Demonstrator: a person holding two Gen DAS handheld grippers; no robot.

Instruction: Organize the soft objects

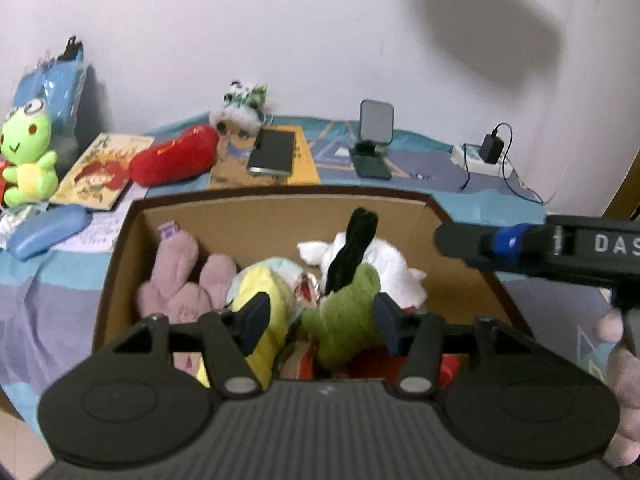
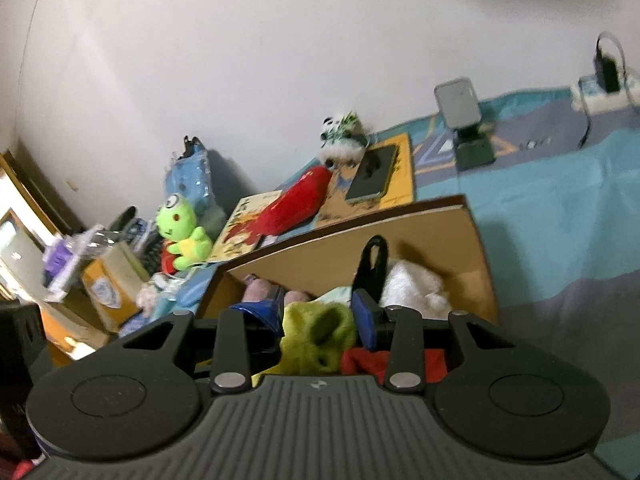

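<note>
- The cardboard box (image 1: 460,280) stands on the bed cover, and all places below are told from this box.
- Inside the box there are already several soft toys: a pink plush (image 1: 180,280) at its left side, a yellow plush (image 1: 264,292) and an olive-green plush (image 1: 348,312) in the middle, a white plush (image 1: 384,260) toward the right with a black strap (image 1: 352,248) standing up from it, and something red at the near edge.
- The left gripper (image 1: 320,322) hangs over the near edge of the box. Its jaws are spread and nothing is pressed between them; the green plush only lies below and behind the gap.
- The right gripper (image 2: 318,316) is also over the near edge of the box. Its jaws stand narrow, with the green plush (image 2: 316,336) showing in the gap. The pictures do not show clearly if the pads really pinch it.
- Outside the box, behind it to the left, 3 soft toys are not yet packed: a green frog (image 1: 28,160), a red cushion (image 1: 172,158) and a small panda plush (image 1: 244,108) near the wall.
- Judgement: the task seems more than half done, because about 5 soft things are in the box and 3 remain on the bed cover.
- The phone (image 1: 272,152) and the picture book (image 1: 100,172) behind the box are not soft and probably stay where they are.
</note>
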